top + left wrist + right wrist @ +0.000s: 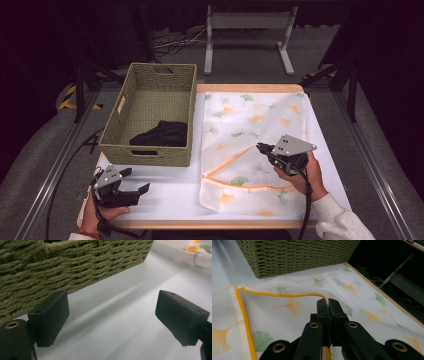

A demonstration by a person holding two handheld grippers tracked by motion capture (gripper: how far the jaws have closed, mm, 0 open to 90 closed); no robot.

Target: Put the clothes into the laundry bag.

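The table, a smooth white rectangle with a pale wooden rim, is carrying everything. Next in size, the bag is lying flat across the table's right half: a thin, see-through mesh pouch printed with green and orange ginkgo leaves and edged along its mouth with an orange zipper. The fine weave is showing clearly in the right gripper view, where the upper layer is rising off the lower one in a soft fold, leaving the mouth partly agape.

The basket is sitting on the table's left half, just beside the bag: a deep rectangular bin of olive-green woven cord, coarse and ribbed, with a handle slot cut in its far wall. A dark, crumpled cloth is lying in its near end.

The right gripper is reaching over the middle of the bag, its black jaws pressing together on the zipper edge of the upper layer and holding it up. A grey three-cornered plate is topping it in the high view.

The left gripper is hovering low over bare table just in front of the basket's near wall, its blocky black jaws standing wide apart with nothing between them. A hand is gripping it from below.
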